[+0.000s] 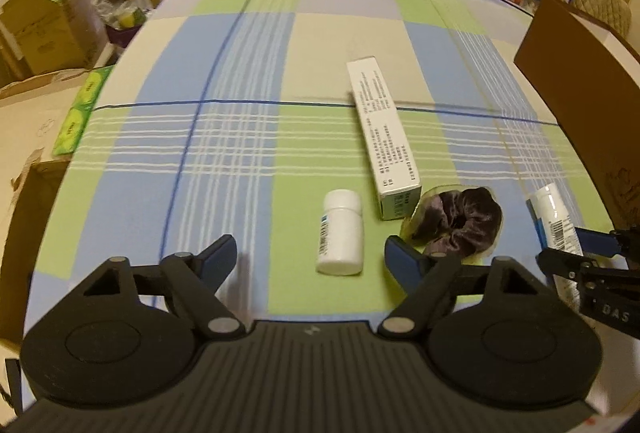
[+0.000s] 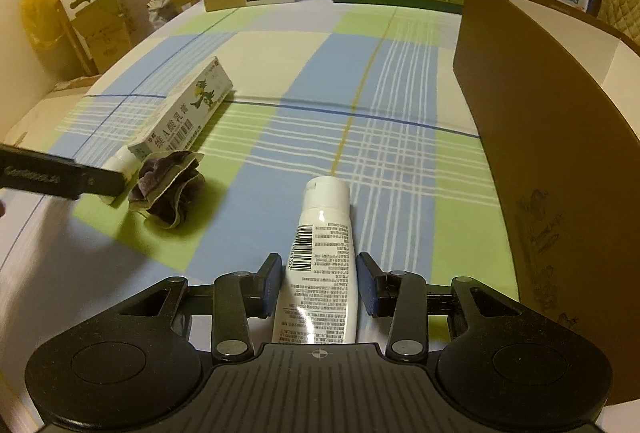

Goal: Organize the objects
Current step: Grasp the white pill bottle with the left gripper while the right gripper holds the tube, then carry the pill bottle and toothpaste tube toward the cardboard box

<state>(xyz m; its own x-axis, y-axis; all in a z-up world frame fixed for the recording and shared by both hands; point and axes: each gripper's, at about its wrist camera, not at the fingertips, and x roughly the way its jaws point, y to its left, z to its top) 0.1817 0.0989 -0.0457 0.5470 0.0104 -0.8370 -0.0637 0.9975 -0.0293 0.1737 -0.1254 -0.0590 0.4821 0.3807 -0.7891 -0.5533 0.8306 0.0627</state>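
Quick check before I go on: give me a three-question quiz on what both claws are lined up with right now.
1. Fill in: the dark scrunchie lies by the near end of the long ___.
2. True or false: the white pill bottle lies on its side between the open fingers of the left claw, untouched.
3. What lies between the fingers of the right claw? A) scrunchie B) white tube C) pill bottle

Key: 1 carton; 2 true; 3 B
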